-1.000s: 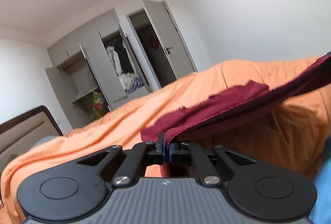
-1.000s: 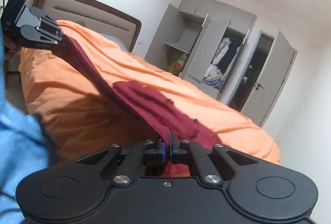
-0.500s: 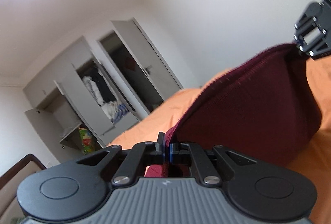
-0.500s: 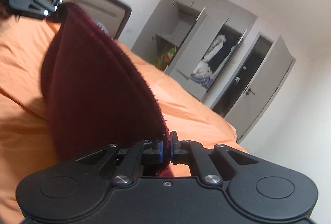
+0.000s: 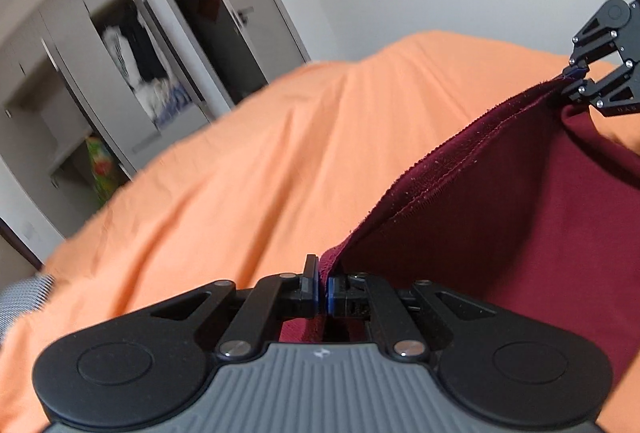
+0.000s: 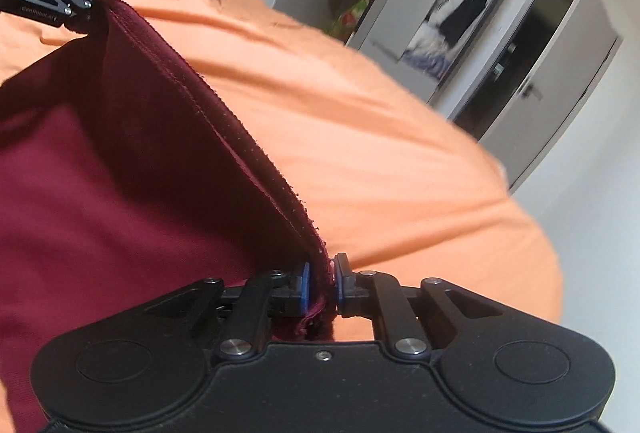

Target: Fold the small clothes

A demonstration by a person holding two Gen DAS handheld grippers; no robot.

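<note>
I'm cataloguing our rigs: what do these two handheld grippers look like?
The left gripper has matte black scissor linkages with silver pivot screws, blue finger pads and a ribbed grey body bearing a small white logo. The right gripper matches, but its body is plain black with one central screw.

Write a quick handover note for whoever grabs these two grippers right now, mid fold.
Left hand-held gripper: shut on the hem of the maroon garment.
Right hand-held gripper: pads slightly apart, the other end of that hem bunched between them; grip looks loose.
Garment: hem stretched between the two grippers, above the orange bedspread; the rest hangs and lies below it on the bed.
Done: both ends of the hem picked up and lifted.
Left: carry the held edge over, lay it flat on the bedspread, let go, then finish the fold. Firm up the right grip first.
</note>
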